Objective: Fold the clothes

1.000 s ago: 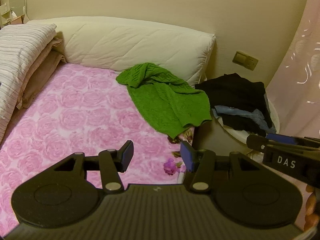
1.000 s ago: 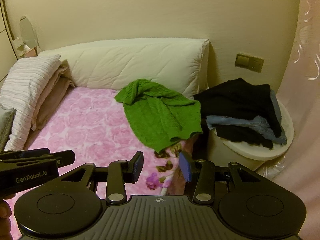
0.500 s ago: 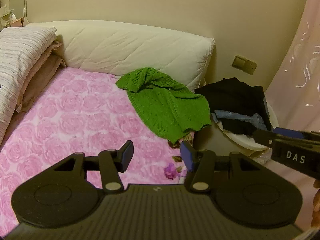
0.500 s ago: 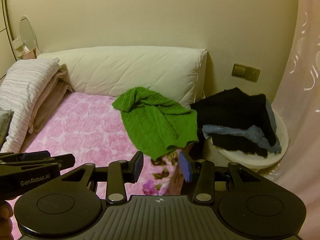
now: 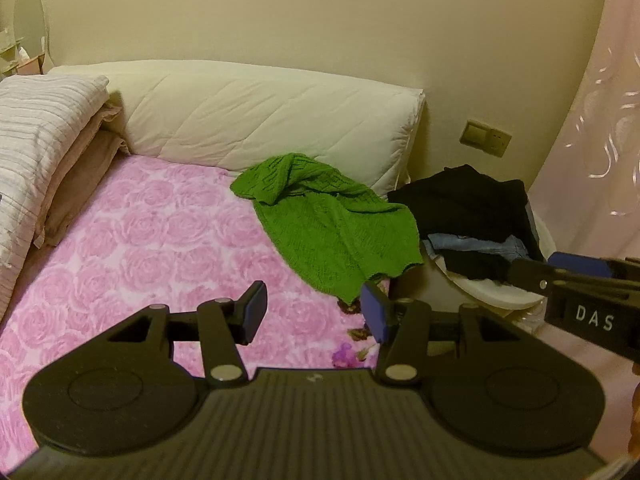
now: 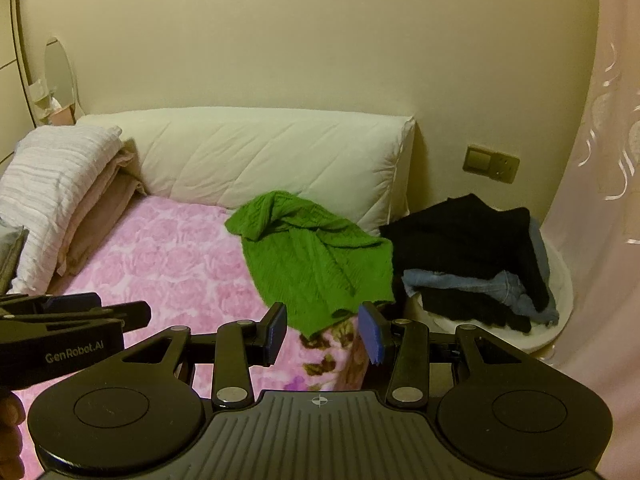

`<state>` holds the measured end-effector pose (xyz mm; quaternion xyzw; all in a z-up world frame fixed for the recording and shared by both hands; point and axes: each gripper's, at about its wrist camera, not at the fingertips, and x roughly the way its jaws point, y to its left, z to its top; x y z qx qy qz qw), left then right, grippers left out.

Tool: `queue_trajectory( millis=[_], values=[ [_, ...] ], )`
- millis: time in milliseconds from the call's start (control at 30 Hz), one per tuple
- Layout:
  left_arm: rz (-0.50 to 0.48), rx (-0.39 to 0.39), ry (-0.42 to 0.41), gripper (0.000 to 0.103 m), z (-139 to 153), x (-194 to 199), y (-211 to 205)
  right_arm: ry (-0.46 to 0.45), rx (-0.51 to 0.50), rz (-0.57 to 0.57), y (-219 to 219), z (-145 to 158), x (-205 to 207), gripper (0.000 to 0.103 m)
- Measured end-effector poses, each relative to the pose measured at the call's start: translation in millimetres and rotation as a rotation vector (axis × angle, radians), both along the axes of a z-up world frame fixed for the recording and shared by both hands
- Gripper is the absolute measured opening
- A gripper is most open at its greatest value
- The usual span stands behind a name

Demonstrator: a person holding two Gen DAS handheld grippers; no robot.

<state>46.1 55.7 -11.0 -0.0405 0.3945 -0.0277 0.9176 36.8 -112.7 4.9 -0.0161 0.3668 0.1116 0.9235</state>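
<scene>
Green knit sweater (image 5: 332, 224) lies crumpled on the pink rose bedspread (image 5: 152, 240) near the bed's right edge, seen from the left wrist beyond the left gripper (image 5: 314, 312), jaws spread and empty. From the right wrist, the right gripper (image 6: 326, 334) hovers, jaws apart, holding nothing, before the sweater's hem; dark clothes (image 6: 472, 248) are heaped beside the bed.

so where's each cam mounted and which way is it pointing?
Left wrist: on the left gripper, angled down over the bed at the green sweater; own open fingers show, right gripper at right edge.
Right wrist: on the right gripper, same heading; own open fingers, left gripper at left.
Shared: sweater, white bolster, dark clothes pile.
</scene>
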Motion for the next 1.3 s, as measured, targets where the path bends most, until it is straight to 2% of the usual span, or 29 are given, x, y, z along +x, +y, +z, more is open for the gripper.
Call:
queue_trajectory(
  millis=[267,567,700,900,1000,1133,1300],
  values=[
    [0.001,-0.012,0.036,0.048,-11.3,18.1,-0.2,0.015,-0.024,0.012,-2.8,-6.2,11.3,0.044],
    [0.027,-0.023,0.101,0.048,-35.5,45.6,1.5,0.065,-0.015,0.025,-9.2,-27.8,49.7,0.044],
    [0.055,-0.046,0.145,0.054,-51.7,63.8,4.4,0.08,-0.009,0.027,-15.3,-43.2,70.5,0.044],
    [0.095,-0.062,0.201,0.055,-77.9,100.0,4.5,0.126,0.016,0.037,-26.6,-73.2,114.9,0.044],
    [0.109,-0.093,0.233,0.054,-96.7,120.8,3.7,0.17,0.02,0.058,-29.5,-92.3,144.3,0.044],
    [0.142,-0.095,0.268,0.054,-121.8,150.6,-1.9,0.232,0.012,0.082,-31.0,-115.8,185.5,0.044],
    [0.186,-0.105,0.357,0.054,-160.7,191.3,-4.8,0.292,-0.022,0.094,-37.8,-144.3,233.5,0.044]
  ],
)
